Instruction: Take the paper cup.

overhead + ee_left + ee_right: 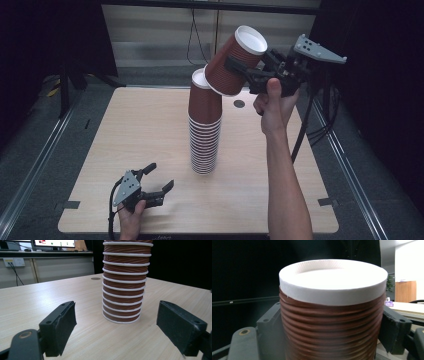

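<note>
A tall stack of brown ribbed paper cups [205,135] with white rims stands upside down at the middle of the wooden table [125,140]. Above its top, my right gripper [239,70] is shut on a single brown cup [232,62], which is tilted with its white base up and to the right. In the right gripper view the cup [332,315] sits between the two black jaws of the right gripper [332,325]. My left gripper [159,177] rests near the table's front left edge, open and holding nothing. In the left gripper view, the stack [124,290] stands just beyond the left gripper [117,325].
A small round hole [239,104] marks the table behind the stack. Black cables [320,125] hang off the right side. Metal floor rails [35,165] run along both sides. A desk with a monitor [53,243] stands beyond the far edge.
</note>
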Action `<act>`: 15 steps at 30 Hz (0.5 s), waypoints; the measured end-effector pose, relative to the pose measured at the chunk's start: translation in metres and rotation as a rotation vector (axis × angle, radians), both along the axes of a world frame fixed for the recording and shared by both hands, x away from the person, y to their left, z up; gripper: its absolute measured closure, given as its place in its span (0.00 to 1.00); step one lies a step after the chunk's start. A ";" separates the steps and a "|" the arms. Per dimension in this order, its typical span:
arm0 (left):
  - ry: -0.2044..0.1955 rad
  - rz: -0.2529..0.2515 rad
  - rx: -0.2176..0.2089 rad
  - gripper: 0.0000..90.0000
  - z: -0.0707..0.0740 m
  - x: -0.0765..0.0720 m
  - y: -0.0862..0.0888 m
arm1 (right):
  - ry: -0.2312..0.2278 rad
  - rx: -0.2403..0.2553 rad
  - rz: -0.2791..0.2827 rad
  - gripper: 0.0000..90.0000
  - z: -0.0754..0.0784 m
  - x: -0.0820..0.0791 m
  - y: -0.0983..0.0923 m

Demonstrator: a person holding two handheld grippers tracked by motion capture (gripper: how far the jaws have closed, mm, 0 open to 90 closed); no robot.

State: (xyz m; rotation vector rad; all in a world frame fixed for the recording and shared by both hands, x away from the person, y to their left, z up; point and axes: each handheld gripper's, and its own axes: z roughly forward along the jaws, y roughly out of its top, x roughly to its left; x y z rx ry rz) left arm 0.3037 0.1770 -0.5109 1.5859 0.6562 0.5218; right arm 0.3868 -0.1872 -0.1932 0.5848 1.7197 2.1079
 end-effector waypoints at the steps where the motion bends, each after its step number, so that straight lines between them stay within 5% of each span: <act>1: 0.003 0.004 0.000 0.17 0.000 0.000 0.000 | -0.001 0.003 -0.011 0.22 -0.001 -0.002 -0.005; 15: 0.008 0.014 -0.003 0.17 0.000 0.000 0.000 | 0.006 -0.018 -0.087 0.22 -0.010 -0.019 -0.037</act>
